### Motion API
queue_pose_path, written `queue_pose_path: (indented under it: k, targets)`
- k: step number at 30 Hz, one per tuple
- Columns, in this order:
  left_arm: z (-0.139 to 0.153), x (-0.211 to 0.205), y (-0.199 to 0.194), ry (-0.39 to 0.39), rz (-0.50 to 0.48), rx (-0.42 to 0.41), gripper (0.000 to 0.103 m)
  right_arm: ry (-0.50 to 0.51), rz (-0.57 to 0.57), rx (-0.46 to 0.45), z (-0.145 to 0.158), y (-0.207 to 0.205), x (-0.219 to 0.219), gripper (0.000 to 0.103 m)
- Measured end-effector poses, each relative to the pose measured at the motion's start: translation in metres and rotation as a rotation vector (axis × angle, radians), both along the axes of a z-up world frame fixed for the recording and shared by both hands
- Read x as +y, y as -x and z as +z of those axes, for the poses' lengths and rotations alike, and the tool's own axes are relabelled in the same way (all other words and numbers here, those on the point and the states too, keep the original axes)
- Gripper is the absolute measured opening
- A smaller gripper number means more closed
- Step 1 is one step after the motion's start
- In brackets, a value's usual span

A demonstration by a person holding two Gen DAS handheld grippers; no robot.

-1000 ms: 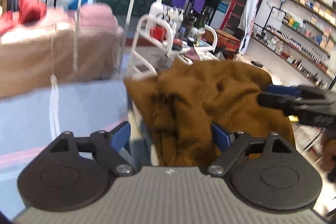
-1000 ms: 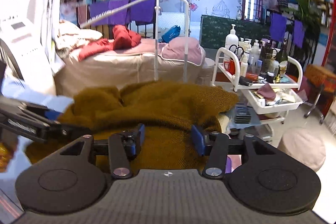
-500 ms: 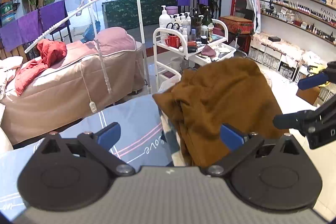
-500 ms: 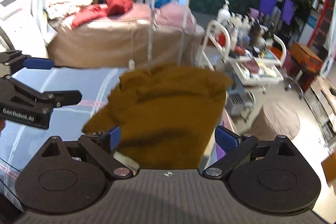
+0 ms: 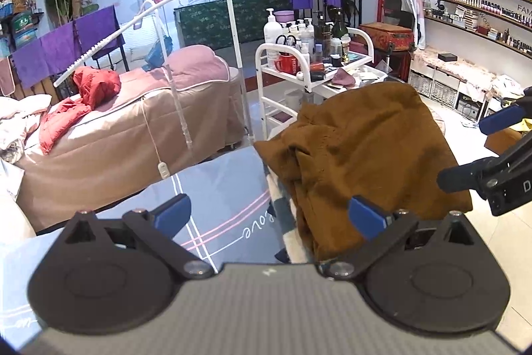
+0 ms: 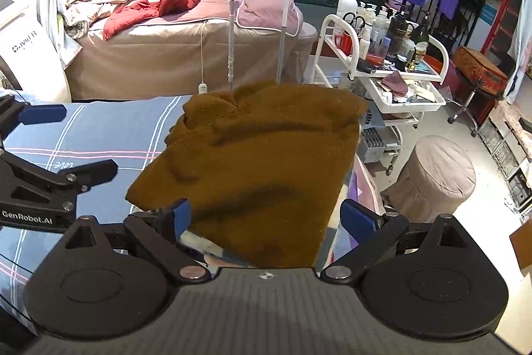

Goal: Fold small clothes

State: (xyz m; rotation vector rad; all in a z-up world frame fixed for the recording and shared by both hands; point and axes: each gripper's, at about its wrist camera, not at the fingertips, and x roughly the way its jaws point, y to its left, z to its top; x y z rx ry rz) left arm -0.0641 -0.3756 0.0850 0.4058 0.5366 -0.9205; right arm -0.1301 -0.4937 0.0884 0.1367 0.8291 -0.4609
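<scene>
A mustard-brown knitted garment (image 6: 256, 162) is laid folded into a rough rectangle, slightly rumpled along its far edge, at the corner of a blue striped bedsheet (image 6: 109, 128).

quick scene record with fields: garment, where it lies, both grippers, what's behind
garment: brown knit garment, folded into a rough rectangle
surface: blue striped sheet, garment lying at its right end
left gripper: jaws have just been opening, now wide, nothing held
right gripper: jaws have just been opening, now wide, over the garment's near edge, not gripping
behind: treatment bed with red jacket; white cart of bottles
</scene>
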Motion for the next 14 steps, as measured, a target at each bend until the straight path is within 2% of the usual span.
queue_pose_path:
  k: [4,8,10,14]
  targets:
    - [-0.001,-0.003,-0.005,-0.003,0.008,0.023,0.103,0.005,0.007,0.01,-0.001,-0.002,0.0,0.103]
    - [-0.005,-0.002,-0.006,0.054,-0.003,0.042,0.103,0.011,0.01,0.01,-0.002,-0.002,0.001,0.103]
    - [-0.008,-0.004,-0.006,0.051,-0.015,0.047,0.103,0.009,0.005,0.013,-0.004,-0.003,-0.001,0.103]
    - [-0.01,-0.008,0.0,0.019,0.011,-0.01,0.103,0.0,-0.012,0.012,-0.006,-0.002,-0.005,0.103]
